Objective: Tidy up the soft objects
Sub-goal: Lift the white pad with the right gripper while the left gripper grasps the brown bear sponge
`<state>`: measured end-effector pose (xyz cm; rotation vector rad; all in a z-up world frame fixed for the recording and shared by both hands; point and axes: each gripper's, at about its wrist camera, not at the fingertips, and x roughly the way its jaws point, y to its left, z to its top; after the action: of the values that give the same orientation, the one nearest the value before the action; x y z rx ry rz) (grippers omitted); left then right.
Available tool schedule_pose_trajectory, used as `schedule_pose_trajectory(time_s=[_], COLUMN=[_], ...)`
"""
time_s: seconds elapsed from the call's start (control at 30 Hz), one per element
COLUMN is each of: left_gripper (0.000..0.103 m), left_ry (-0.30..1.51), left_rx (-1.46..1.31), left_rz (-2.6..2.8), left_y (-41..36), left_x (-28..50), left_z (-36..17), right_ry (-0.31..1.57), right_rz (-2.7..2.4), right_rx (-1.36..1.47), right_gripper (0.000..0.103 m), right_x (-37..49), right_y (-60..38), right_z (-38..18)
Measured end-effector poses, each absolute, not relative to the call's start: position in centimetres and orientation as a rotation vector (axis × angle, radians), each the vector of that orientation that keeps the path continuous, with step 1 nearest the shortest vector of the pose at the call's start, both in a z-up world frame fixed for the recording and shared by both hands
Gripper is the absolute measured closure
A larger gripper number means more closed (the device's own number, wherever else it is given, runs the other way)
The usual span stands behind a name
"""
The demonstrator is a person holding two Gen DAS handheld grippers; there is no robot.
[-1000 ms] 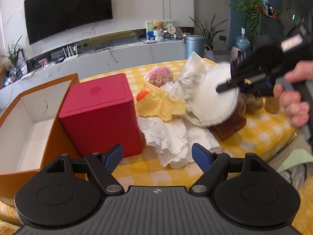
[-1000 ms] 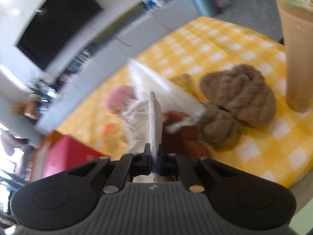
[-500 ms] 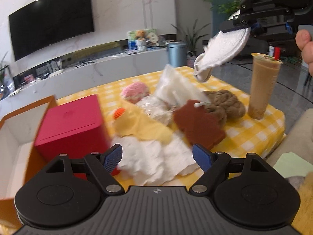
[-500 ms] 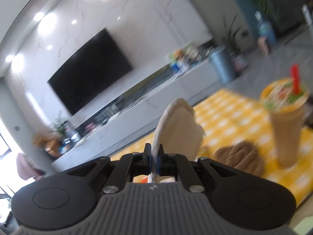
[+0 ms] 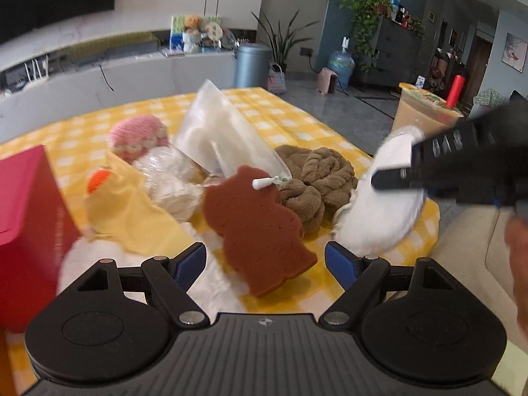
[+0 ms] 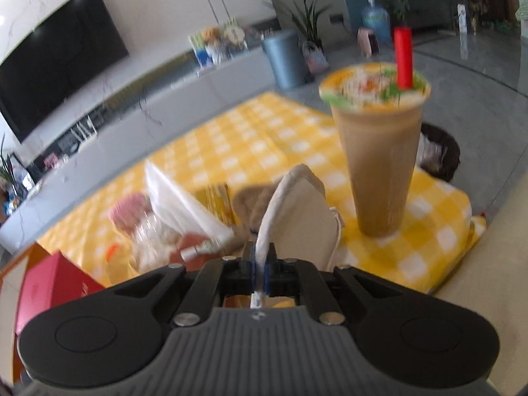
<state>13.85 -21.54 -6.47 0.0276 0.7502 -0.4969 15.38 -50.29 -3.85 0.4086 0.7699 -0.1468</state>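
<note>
white pad (image 6: 297,217) is pinched at its rim by the closed right gripper (image 6: 260,272), held near the cup (image 6: 379,151) | judged light, floppy; edge grip suffices | left gripper (image 5: 265,260) spread, empty, over brown sponge (image 5: 257,227)

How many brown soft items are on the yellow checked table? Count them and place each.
2. The brown bear-shaped sponge lies flat, nearest the open left gripper. The brown knotted towel sits just behind it, touching it. Others may be hidden under the pile.

sponge (image 5: 257,231) before towel (image 5: 316,178); cup (image 5: 419,115) right, box (image 5: 26,227) left
</note>
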Motion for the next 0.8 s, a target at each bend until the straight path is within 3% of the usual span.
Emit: schedule_pose_trajectory(time_s=[0.2,0.6,0.8], left_gripper=[0.007,0.004,0.013], left_ry=[0.883,0.957,0.957], left_rx=[-0.017,0.0,0.039], left_rz=[-0.492,-0.448,-0.425], left_y=[-23.0,-24.9,-25.3], left_x=[17.2,18.9,18.1], left_z=[-8.5,-11.3,-11.0], right_ry=[0.821,0.857,0.858], right_rz=[-0.206,-0.194,-0.196], right_rx=[0.369,0.388,0.391], right_gripper=[0.1,0.1,0.1], right_x=[14.9,14.7,14.7], right_y=[-50.0,-50.5,-50.4], right_z=[-5.4,-6.9,-7.0])
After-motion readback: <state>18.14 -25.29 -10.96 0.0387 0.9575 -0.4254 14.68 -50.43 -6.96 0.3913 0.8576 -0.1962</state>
